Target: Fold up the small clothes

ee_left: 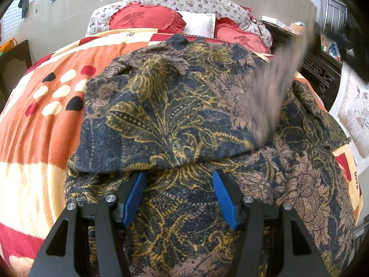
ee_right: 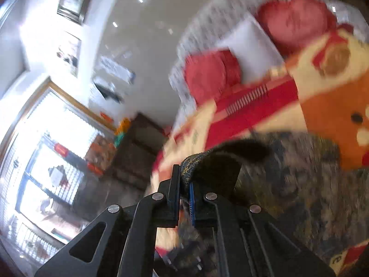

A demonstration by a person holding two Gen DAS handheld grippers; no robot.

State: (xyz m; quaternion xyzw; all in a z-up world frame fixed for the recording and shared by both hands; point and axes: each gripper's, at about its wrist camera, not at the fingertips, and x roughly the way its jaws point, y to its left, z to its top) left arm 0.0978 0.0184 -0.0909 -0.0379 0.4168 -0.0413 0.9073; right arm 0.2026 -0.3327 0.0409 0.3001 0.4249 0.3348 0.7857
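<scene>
We find the garment point(ee_left: 175, 106) partly folded; right gripper point(ee_right: 184, 184) clamps its edge at 2 o'clock, left gripper point(ee_left: 180, 196) stands agape; further folds remain.

Black tool point(ee_left: 178, 176), blue pads point(ee_left: 135, 198)

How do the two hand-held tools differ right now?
The left tool stands open with blue pads apart, pressing on the patterned garment; the right tool is shut, pinching a fold of that garment. The left view is sharp; the right view is blurred. Both have black arms and blue pads.
</scene>
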